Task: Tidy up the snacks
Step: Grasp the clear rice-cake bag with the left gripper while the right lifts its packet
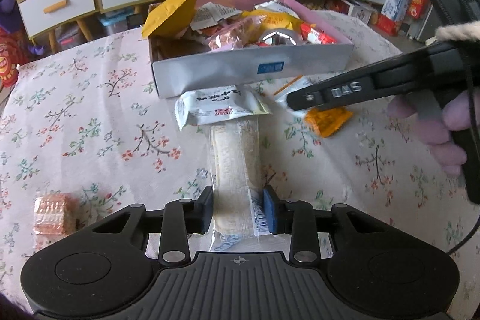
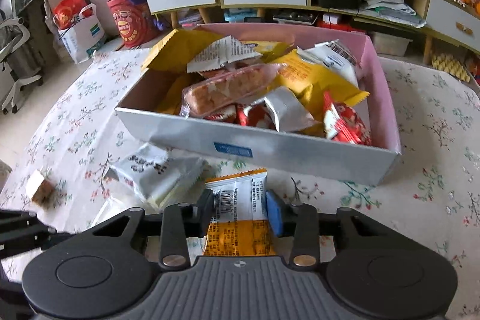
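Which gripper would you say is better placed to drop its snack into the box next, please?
Right, probably. The right gripper holds the orange packet close to the box wall, seemingly lifted. The left gripper grips the long clear-wrapped snack farther back, its far end under the white packet.

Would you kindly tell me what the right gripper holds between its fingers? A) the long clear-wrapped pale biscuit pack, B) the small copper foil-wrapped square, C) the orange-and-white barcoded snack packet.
C: in the right wrist view the right gripper is closed on the orange-and-white barcoded snack packet; the long clear-wrapped pale biscuit pack sits in the left gripper.
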A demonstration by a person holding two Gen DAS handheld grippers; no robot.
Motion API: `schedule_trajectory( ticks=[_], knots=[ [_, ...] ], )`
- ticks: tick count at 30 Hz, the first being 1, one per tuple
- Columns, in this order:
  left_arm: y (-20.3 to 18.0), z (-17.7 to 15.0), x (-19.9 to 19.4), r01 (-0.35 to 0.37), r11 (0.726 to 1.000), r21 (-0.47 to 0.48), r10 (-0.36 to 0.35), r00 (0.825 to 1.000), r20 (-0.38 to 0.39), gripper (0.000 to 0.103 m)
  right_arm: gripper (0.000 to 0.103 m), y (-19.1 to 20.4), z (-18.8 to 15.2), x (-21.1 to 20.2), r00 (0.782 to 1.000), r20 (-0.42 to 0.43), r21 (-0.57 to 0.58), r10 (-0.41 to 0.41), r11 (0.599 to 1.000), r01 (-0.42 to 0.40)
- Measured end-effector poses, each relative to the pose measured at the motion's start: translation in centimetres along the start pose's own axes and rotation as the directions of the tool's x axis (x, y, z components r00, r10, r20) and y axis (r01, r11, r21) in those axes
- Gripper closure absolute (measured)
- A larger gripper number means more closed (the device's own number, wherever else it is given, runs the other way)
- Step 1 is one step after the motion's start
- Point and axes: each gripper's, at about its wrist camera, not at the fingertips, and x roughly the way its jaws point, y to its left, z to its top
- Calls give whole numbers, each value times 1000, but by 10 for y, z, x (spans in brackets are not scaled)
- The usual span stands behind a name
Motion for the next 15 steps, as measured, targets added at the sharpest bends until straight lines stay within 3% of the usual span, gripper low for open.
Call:
schedule_trajectory(
  ticks=[5, 9, 12, 13, 15],
  knots=[
    [2, -6, -7, 7, 999, 54, -4, 999, -42, 72, 90, -8, -10, -12, 1000, -9, -68, 1, 998, -2],
    [1, -9, -9, 6, 998, 66, -3, 999, -33, 70, 86, -8, -21, -20, 1000, -3, -156, -21, 988, 20],
    [-2, -9, -10, -8, 997, 76, 9, 1000, -5, 62, 82, -6, -26, -22, 999, -4, -193, -35, 981, 34],
    [-4, -8, -10, -13, 997, 79, 13, 1000, 6, 52, 80, -6, -27, -23, 1000, -4, -207, -30, 978, 29],
    [-7, -5, -11, -17, 996, 82, 14, 999, 37, 44, 60, -5, -28, -27, 1000, -1, -225, -12, 974, 12]
  ],
)
